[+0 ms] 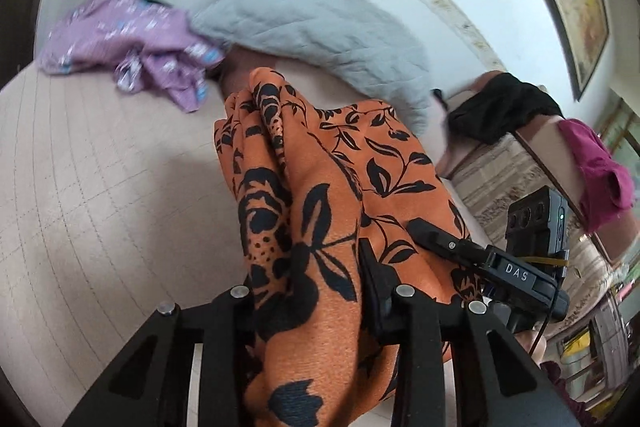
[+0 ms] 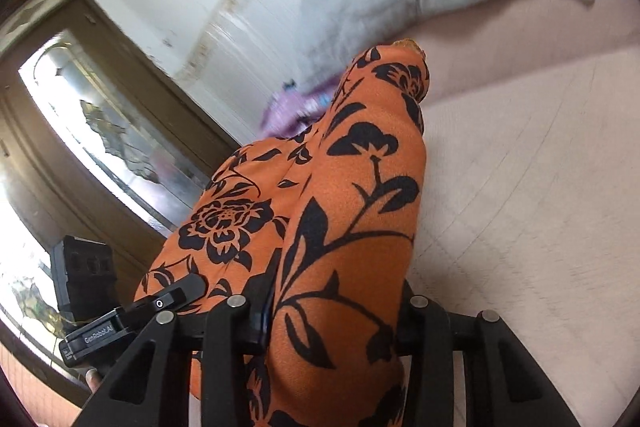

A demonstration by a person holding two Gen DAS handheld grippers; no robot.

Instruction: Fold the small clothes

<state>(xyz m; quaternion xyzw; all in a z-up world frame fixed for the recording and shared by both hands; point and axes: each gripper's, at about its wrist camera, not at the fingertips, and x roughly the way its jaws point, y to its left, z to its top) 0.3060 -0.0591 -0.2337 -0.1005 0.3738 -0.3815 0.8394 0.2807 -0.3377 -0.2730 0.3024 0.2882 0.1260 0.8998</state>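
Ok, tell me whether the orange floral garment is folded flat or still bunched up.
Bunched, not folded: the orange floral garment hangs in loose gathered folds, clamped in both the left gripper and right gripper, lifted above the bed.

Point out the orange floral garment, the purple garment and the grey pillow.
orange floral garment (image 1: 312, 195): left wrist view, on its bunched middle.
purple garment (image 1: 132, 43): left wrist view, on the crumpled centre.
grey pillow (image 1: 304, 23): left wrist view, on its quilted face.

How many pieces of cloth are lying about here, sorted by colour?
Orange with black flowers, held by both grippers: 1
Purple patterned: 1
Pale grey quilted: 1
Black: 1
Magenta: 1
Total: 5
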